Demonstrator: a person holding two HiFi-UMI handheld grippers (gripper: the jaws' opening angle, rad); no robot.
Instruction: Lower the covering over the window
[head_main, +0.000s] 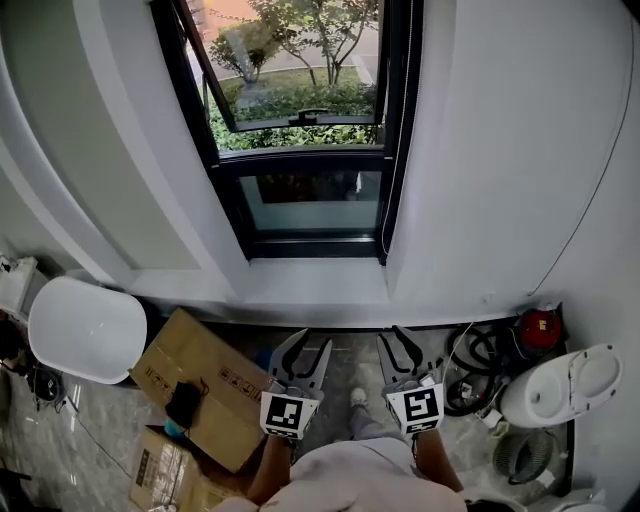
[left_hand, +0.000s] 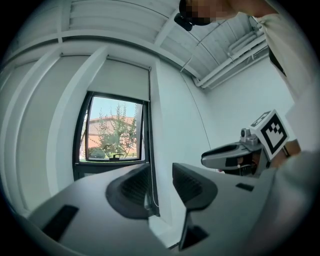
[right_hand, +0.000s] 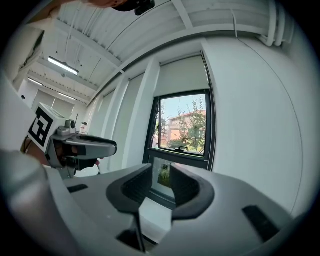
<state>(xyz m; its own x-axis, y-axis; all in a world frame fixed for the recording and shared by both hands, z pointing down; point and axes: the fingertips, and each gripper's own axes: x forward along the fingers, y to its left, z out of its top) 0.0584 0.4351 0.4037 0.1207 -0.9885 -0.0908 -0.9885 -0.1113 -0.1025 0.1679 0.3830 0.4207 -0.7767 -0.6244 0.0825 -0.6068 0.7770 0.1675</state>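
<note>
While both grippers point level and well apart from the window (head_main: 300, 100), the roller blind (right_hand: 182, 75) covers only the top of the opening, with the glass below it bare. The left gripper (head_main: 313, 340) and right gripper (head_main: 393, 337) each have their jaws released, with nothing between them. A thin cord (head_main: 384, 215) runs down the right side of the frame, and that looks like the place to take hold. The blind fabric is probably light and limp, so it should resist little. The cord is narrow and likely slippery, so it calls for a firm pinch and a steady downward pull.
</note>
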